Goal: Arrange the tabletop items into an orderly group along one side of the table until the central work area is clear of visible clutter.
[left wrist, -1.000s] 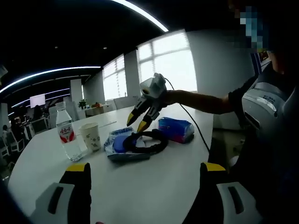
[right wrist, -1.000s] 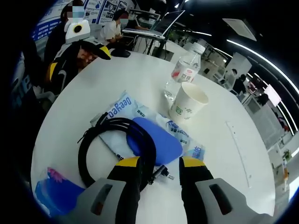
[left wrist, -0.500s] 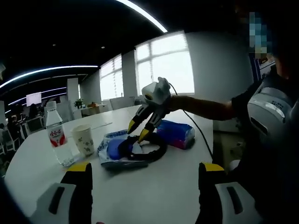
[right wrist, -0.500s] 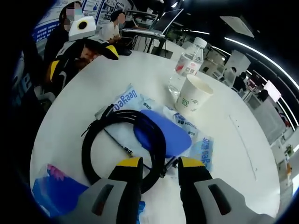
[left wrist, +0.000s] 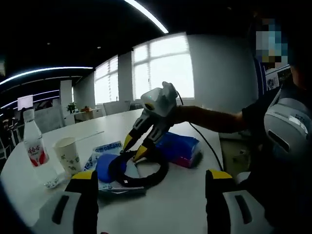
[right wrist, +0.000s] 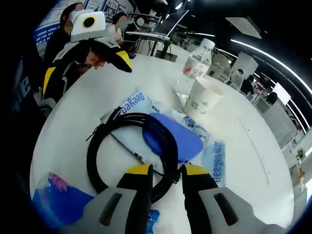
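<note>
A black coiled cable [right wrist: 91,155] lies on the round white table [right wrist: 87,97], partly over a blue pad [right wrist: 178,141] and white-and-blue wipe packs [right wrist: 132,104]. My right gripper [right wrist: 165,169] is down at the coil's near rim, open, with the cable's strands running between its yellow tips. The left gripper view has it [left wrist: 134,149] reaching in from the right, tips straddling the cable [left wrist: 146,179]. My left gripper [left wrist: 152,175] stands wide open and holds nothing, back from the cluster; from the right gripper view it [right wrist: 87,66] sits at the table's far edge.
A paper cup [right wrist: 204,100] and a water bottle [right wrist: 195,68] stand beyond the pad. A blue tissue pack [right wrist: 58,200] lies beside the coil [left wrist: 178,146]. Behind the table are a laptop [right wrist: 165,24] and seated people. The person's arm [left wrist: 214,117] crosses the left gripper view.
My right gripper has come down and forward onto the cable's rim, and its jaws have narrowed a little. The left gripper's camera has swung, so cup and bottle sit further left.
</note>
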Demonstrator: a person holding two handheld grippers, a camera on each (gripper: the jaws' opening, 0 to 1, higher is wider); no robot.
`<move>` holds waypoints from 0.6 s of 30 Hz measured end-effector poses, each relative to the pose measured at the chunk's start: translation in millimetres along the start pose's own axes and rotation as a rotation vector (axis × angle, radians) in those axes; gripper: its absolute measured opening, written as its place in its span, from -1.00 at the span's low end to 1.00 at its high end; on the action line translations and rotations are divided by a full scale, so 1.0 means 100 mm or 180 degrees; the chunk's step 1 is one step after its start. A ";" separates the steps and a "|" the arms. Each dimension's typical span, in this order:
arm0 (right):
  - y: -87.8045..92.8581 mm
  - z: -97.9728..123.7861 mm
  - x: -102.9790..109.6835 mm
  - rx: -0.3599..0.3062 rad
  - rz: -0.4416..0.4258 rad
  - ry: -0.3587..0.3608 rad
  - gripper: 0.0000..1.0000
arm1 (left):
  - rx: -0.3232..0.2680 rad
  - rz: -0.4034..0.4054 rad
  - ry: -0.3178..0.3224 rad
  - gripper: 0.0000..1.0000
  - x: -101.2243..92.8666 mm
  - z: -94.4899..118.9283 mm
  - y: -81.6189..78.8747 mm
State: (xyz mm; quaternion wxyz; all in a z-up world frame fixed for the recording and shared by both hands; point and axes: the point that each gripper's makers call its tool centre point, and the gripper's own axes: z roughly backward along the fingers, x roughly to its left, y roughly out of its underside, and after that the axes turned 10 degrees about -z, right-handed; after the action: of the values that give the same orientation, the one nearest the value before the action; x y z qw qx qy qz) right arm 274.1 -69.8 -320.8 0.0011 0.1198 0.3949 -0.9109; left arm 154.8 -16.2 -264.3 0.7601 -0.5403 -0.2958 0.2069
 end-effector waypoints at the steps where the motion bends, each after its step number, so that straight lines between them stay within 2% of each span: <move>1: 0.00 0.00 0.00 -0.0002 0.0002 0.0004 -0.58 | 0.0000 0.0001 0.0004 0.79 0.00 -0.02 0.00; 10: 0.01 -0.02 0.04 -0.0017 -0.0034 0.0038 -0.61 | 0.0070 -0.0004 0.0085 0.74 0.06 -0.24 -0.07; 18: 0.02 -0.03 0.04 0.0004 -0.0013 0.0076 -0.69 | 0.0188 0.0022 0.0053 0.73 0.19 -0.42 -0.09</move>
State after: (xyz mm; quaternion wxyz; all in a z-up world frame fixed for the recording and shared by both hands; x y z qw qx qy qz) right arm 270.8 -68.2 -325.0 -0.0055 0.1299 0.3946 -0.9096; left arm 196.5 -36.7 -261.4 0.7775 -0.5203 -0.2814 0.2136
